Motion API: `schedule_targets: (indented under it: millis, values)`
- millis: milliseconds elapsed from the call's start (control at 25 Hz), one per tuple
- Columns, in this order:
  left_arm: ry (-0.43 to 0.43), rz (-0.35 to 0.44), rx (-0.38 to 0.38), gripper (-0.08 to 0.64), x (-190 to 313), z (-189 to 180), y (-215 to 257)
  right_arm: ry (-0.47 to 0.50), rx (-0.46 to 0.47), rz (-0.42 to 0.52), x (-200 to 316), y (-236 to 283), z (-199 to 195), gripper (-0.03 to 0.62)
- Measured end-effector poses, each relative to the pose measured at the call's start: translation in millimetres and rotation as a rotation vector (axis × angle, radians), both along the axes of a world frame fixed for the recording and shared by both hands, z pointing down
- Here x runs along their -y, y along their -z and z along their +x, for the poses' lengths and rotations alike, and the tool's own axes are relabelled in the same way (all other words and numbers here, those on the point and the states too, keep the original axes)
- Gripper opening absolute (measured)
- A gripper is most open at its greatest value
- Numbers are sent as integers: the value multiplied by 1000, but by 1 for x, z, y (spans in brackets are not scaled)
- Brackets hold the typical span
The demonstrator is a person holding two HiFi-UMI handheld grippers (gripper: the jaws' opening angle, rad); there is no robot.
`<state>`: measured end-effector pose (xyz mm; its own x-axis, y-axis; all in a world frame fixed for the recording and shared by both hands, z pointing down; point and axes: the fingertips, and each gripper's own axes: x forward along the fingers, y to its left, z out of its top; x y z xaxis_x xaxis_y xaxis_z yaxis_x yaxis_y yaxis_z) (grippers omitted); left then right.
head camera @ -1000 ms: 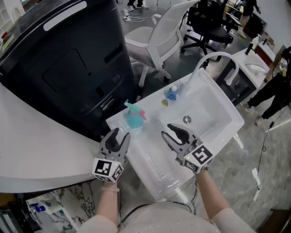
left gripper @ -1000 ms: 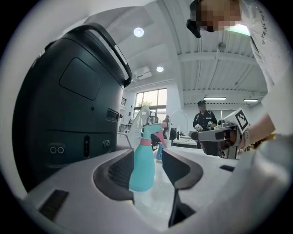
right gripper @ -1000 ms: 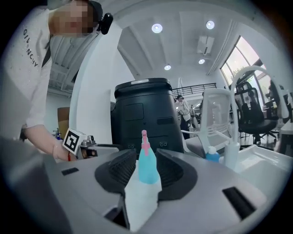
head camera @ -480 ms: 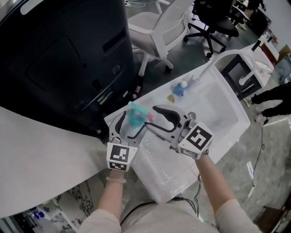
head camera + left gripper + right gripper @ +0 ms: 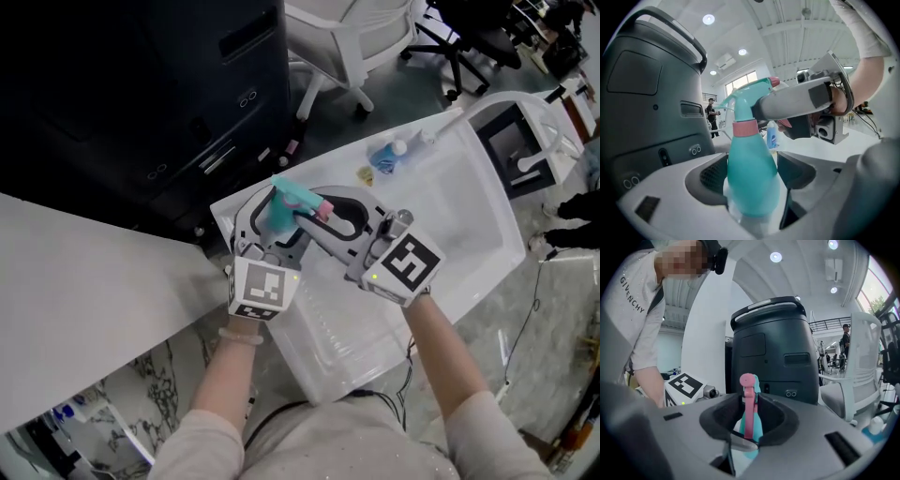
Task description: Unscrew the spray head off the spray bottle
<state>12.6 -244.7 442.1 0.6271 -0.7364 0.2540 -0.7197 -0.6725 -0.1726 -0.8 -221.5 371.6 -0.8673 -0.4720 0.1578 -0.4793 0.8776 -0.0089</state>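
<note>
Our left gripper (image 5: pixel 272 220), jaws just closing, clasps the teal spray bottle (image 5: pixel 752 173); our right gripper (image 5: pixel 749 423), likewise closing, pinches its spray head (image 5: pixel 748 385).

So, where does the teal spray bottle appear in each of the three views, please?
Head view: the spray bottle sits just left of centre, above the middle.
Left gripper view: the spray bottle fills the lower centre.
Right gripper view: the spray bottle is low in the centre, pink trigger foremost.
Shared landmark: the big dark machine behind it.
</note>
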Motion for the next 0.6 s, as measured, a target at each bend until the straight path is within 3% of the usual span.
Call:
schedule_targets:
  millis: [80, 240, 600]
  values:
    - [-8, -5, -6, 333, 0, 0, -2, 2, 7, 1, 3, -2, 2, 67]
    - [-31, -2, -11, 330, -3, 0, -1, 55, 32, -33, 0, -2, 3, 67]
    - [-63, -36, -42, 314, -5, -3, 2, 272, -17, -63, 1, -6, 6, 51]
